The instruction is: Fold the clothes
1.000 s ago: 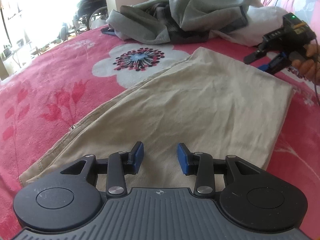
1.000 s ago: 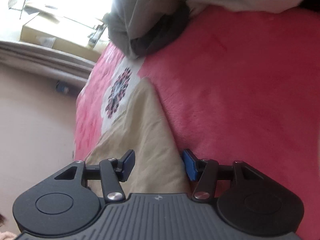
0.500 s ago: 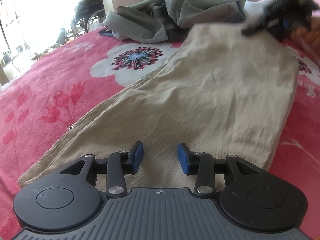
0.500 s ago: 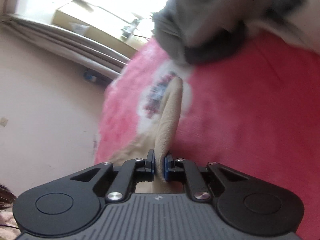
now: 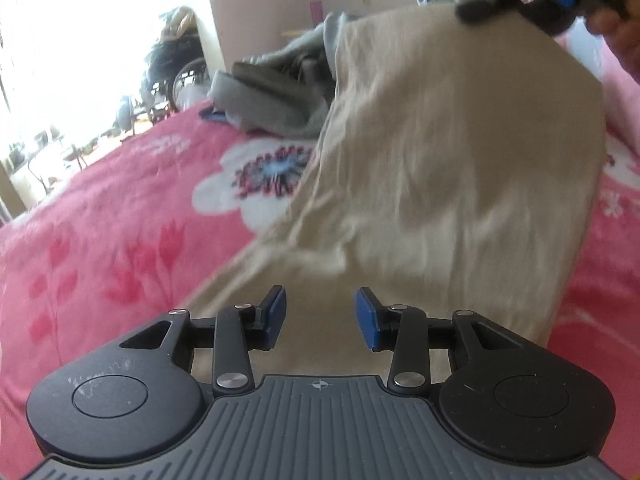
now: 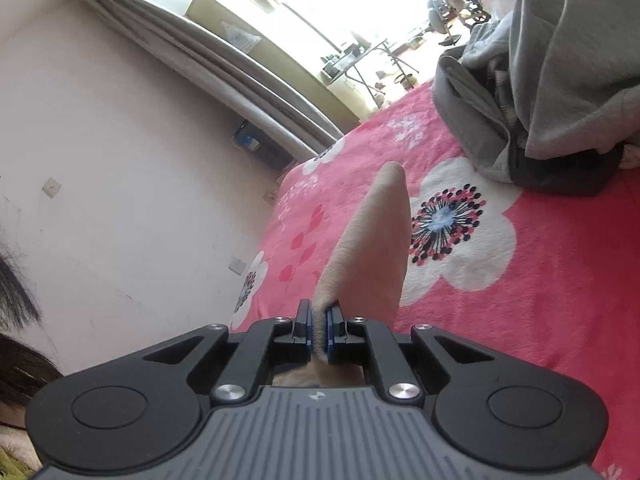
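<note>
- Since a second ago the beige garment (image 5: 460,152) has been lifted: its far end now stands well above the pink floral blanket (image 5: 100,240), its near end still lying flat.
- Grey clothes (image 6: 560,60) lie heaped beyond; bright window, pale wall.
- Right gripper (image 6: 319,332) is clamped tight on the garment's edge.
- Left gripper (image 5: 320,314) hovers over the near end, jaws wide apart, empty.
</note>
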